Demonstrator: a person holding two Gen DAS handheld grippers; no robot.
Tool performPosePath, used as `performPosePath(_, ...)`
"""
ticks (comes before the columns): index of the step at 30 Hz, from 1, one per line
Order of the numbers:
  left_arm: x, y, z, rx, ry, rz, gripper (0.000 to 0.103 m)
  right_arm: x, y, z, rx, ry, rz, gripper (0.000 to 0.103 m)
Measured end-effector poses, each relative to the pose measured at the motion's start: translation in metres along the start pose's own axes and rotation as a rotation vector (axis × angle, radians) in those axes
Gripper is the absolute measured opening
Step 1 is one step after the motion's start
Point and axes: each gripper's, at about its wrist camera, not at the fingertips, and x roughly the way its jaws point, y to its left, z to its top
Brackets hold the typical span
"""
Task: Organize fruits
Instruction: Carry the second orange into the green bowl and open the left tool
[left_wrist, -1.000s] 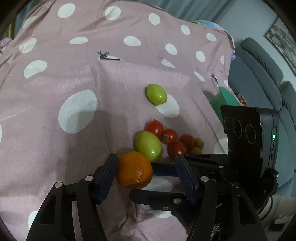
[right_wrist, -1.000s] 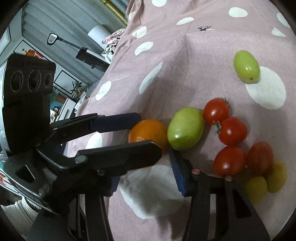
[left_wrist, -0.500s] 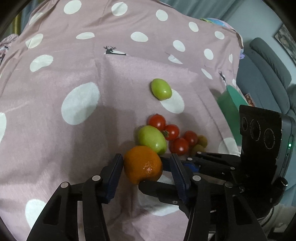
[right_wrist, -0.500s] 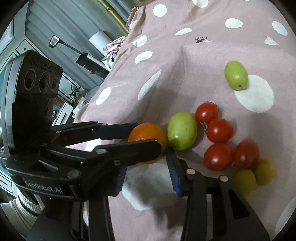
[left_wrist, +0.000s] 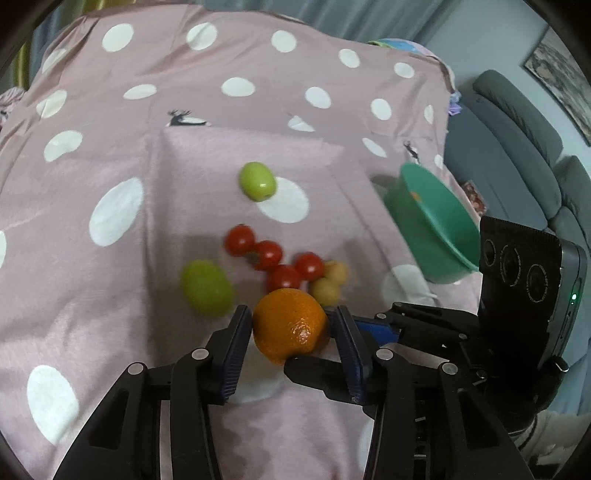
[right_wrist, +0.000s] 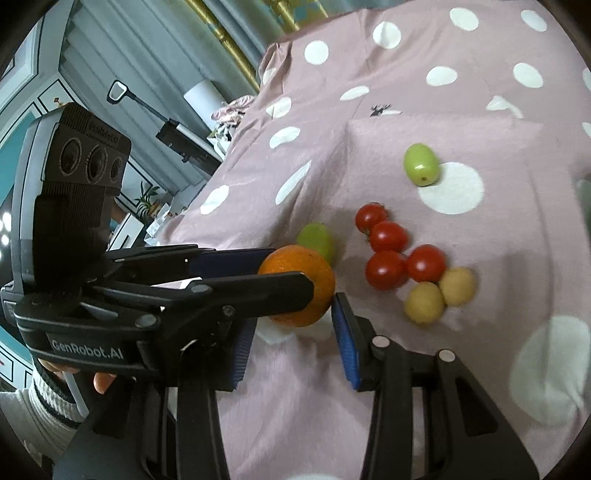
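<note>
Orange (left_wrist: 290, 325) sits clamped in the just-closing left gripper (left_wrist: 291, 332); right gripper (right_wrist: 291, 343) seemingly apart, empty.

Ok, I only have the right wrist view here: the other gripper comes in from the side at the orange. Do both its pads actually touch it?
Observer: Yes. In the left wrist view the left gripper has just been closing, and both blue pads press on the orange between them.
Operator: Is there a container for the fruit? I can't make one out.
Observer: A green bowl sits on the spotted cloth, right of the red tomatoes.
Operator: And beyond the bowl?
Observer: A grey sofa.
</note>
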Motion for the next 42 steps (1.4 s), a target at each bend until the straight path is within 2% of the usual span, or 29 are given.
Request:
performPosePath(22, -0.005, -0.106, 0.028, 0.206, -0.036, 0.01, 0.045, -0.101, -0.022, -0.016, 0.028, -0.231, -0.07, 0.042)
performPosePath(32, 0.007, -0.152, 0.048, 0.3, -0.047, -0.024, 0.045, -0.143, -0.046, -0.019, 0.074, -0.328, -0.115, 0.042)
performPosePath(42, 0.035, -0.191, 0.065, 0.363, -0.016, -0.081, 0.045, -0.173, -0.079, -0.025, 0.144, -0.393, -0.175, 0.042)
